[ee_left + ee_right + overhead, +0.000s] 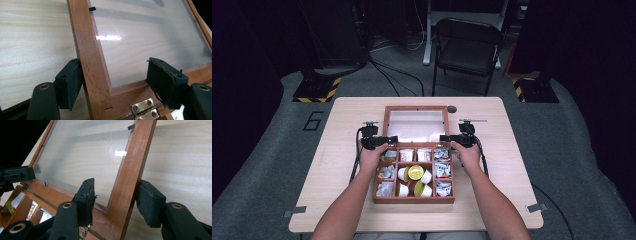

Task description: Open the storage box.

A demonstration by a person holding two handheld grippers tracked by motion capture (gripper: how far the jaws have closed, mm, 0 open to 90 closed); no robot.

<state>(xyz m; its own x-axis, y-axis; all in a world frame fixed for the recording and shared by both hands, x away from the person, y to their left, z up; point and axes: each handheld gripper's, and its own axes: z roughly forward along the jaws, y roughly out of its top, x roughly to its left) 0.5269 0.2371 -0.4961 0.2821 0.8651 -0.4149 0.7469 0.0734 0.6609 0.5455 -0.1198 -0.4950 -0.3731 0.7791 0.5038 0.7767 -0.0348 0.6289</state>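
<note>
A wooden compartment box [414, 199] sits mid-table with its glass-paned lid [416, 125] swung open and leaning back. My left gripper [377, 141] is at the lid's lower left corner. Its jaws straddle the left frame rail [91, 62]: the outer pad [72, 82] touches the wood, while the inner pad [162, 82] stands well off over the glass. My right gripper [457, 139] straddles the right frame rail [128, 182] in the same way: the outer pad [147, 203] is against the rail and the inner pad [86, 198] leaves a gap. Neither gripper clamps the rail.
The box holds white cups with yellow-green lids [415, 172] in the middle compartments and wrapped packets [443, 170] at the sides. A brass hinge [143, 108] joins lid and box. Bare light-wood table [347, 125] surrounds the box. A folding chair [467, 45] stands beyond the far edge.
</note>
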